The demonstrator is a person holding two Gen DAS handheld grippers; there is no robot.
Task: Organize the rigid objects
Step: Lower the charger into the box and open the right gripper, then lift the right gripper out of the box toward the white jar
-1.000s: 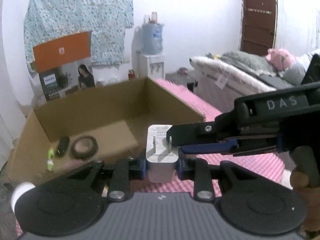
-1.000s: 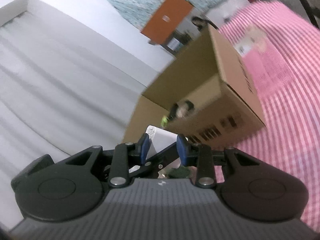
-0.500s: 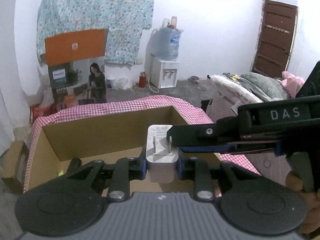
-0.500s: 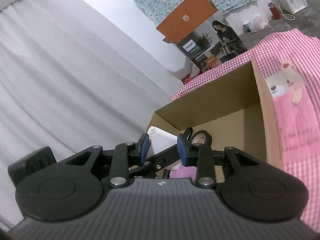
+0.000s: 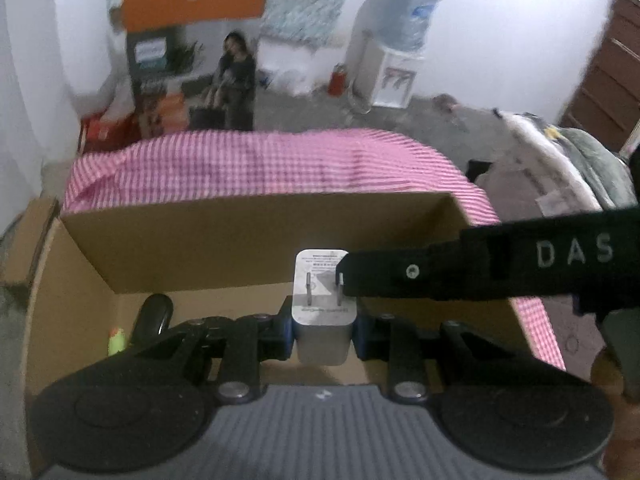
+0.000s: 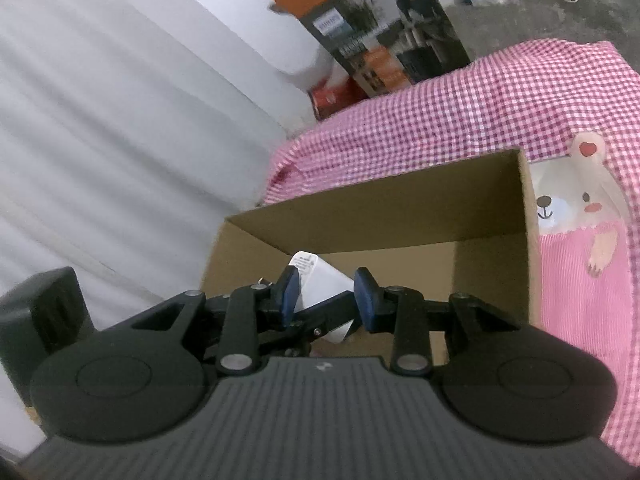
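Note:
A white two-prong charger sits prongs-up between the blue pads of my left gripper, which is shut on it. My right gripper reaches in from the right, and its black finger lies across the charger's right prong. In the right wrist view the charger is held between the pads of the right gripper, with a left finger crossing underneath. Both grippers hang over the open cardboard box, whose inner walls show just ahead.
A black object and a small green item lie in the box's left corner. The box stands on a pink checked cloth with a bear print. A white curtain hangs left; a bed stands right.
Both grippers have travelled together with the charger, from beside the box to above its opening. Both grips look the same as before.

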